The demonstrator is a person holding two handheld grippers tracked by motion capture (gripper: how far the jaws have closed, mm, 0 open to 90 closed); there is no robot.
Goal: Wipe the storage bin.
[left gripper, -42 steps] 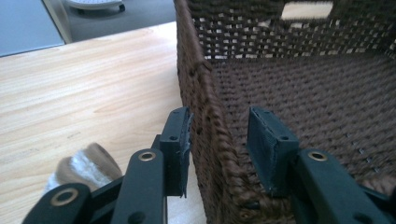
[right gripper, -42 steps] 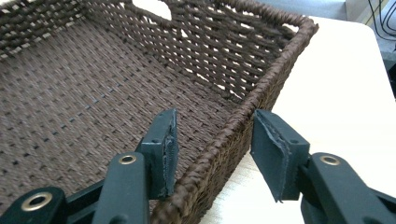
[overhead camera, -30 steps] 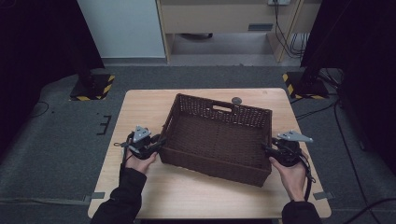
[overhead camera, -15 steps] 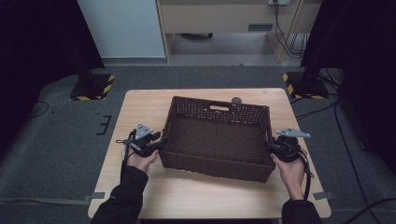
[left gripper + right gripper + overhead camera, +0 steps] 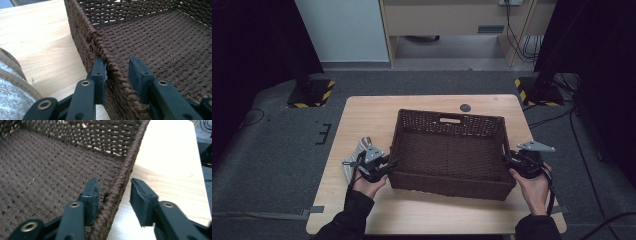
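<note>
A dark brown woven basket (image 5: 449,116) stands empty on the wooden table (image 5: 367,115). My left gripper (image 5: 391,164) straddles its left wall near the front corner. In the left gripper view the gripper (image 5: 117,67) has just been closing; the braided rim (image 5: 97,40) runs between the pads, and the outer pad (image 5: 100,72) presses on it. My right gripper (image 5: 507,160) straddles the right wall. In the right gripper view the gripper (image 5: 113,187) has just been opening; the rim (image 5: 130,157) lies between the pads, with a clear gap to the outer pad (image 5: 140,200).
A grey fabric thing with brown edging (image 5: 354,161) lies on the table just left of my left hand, also seen in the left gripper view as the fabric thing (image 5: 10,85). A small dark disc (image 5: 465,107) sits behind the basket. Bare tabletop lies in front of the basket.
The basket and my left gripper have shifted toward the person and a little to the right. The right hand has stayed almost in place.
</note>
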